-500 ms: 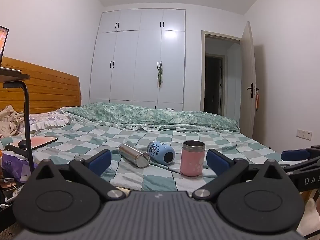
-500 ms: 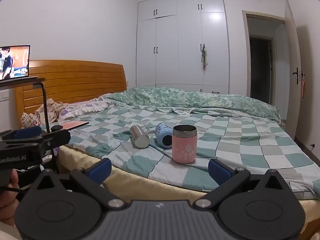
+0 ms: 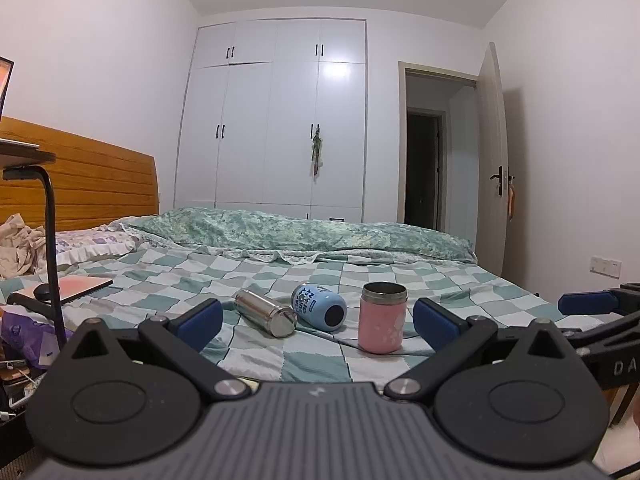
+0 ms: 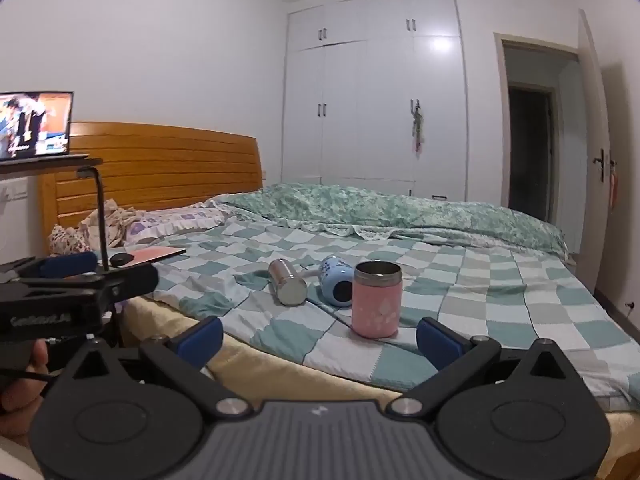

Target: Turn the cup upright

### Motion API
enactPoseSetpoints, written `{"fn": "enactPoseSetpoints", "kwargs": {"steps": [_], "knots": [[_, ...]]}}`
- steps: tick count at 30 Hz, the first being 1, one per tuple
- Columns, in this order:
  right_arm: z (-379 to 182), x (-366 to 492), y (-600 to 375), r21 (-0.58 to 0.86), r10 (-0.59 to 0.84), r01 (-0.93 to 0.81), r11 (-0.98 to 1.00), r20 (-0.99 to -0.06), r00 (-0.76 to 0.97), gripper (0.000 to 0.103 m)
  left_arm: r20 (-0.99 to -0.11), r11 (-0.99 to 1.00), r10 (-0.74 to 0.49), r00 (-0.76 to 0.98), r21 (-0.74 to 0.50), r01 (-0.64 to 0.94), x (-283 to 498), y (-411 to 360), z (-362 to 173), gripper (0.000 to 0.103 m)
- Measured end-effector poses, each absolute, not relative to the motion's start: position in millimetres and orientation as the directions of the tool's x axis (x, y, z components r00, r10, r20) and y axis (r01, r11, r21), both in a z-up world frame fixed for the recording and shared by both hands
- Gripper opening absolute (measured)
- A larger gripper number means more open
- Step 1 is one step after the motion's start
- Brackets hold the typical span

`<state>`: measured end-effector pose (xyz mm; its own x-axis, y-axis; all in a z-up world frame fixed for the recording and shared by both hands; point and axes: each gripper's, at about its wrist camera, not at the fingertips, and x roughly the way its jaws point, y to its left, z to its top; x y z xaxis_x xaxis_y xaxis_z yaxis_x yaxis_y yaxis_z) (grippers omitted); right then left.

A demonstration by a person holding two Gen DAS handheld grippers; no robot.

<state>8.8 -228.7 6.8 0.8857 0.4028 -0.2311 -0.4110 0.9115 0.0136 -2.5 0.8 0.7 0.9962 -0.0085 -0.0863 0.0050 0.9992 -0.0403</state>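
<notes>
Not much going on between the two shots, honestly. The left gripper (image 3: 318,322) sat with its blue pads spread wide and nothing between them, same as half a second before, and the right gripper (image 4: 320,340) was just as wide open and empty too. Both hung short of the bed (image 3: 312,364), near its front edge, and the framing looked practically unchanged, so neither had really moved.

Ahead of the left gripper, three cups sat on the checkered sheet. The pink cup (image 3: 382,318) was already upright, open mouth up, a bit right of centre and close to the right pad. The blue cup (image 3: 319,307) lay on its side just left of it, dark end pointing back at the camera. The steel cup (image 3: 265,313) lay tipped over further left, just beside the blue one; I couldn't tell if they touched.

From the right gripper (image 3: 590,303) side, the pink cup (image 4: 376,299) stood nearest, with the blue cup (image 4: 337,286) and steel cup (image 4: 287,287) behind and to the left. The left gripper (image 4: 68,276) poked in at the far left. All three cups were where they'd been.
</notes>
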Motion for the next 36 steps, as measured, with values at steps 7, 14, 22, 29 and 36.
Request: {"fn": "enactPoseSetpoints", "kwargs": {"steps": [7, 14, 22, 29, 36], "knots": [[6.5, 13.6, -228.6, 0.029, 0.397, -0.402, 0.915, -0.242, 0.885, 0.103, -0.089, 0.999, -0.007, 0.996, -0.042, 0.004, 0.3, 2.1, 1.6, 0.103], [6.9, 13.7, -229.1, 0.028, 0.397, -0.403, 0.915, -0.242, 0.885, 0.103, -0.095, 0.999, -0.006, 0.995, -0.045, 0.002, 1.7, 0.5, 1.1, 0.103], [5.9, 14.1, -228.8, 0.034, 0.397, -0.401, 0.915, -0.244, 0.885, 0.103, -0.098, 0.999, -0.008, 0.995, -0.045, 0.003, 1.5, -0.1, 0.2, 0.103], [5.6, 14.0, -228.4, 0.034, 0.396, -0.4, 0.916, -0.244, 0.885, 0.103, -0.098, 0.999, -0.008, 0.995, -0.044, 0.003, 1.3, -0.3, 0.3, 0.103], [5.8, 14.2, -228.4, 0.034, 0.396, -0.401, 0.916, -0.245, 0.885, 0.103, -0.098, 0.999, -0.008, 0.995, -0.044, 0.003, 1.9, -0.1, 0.6, 0.103]]}}
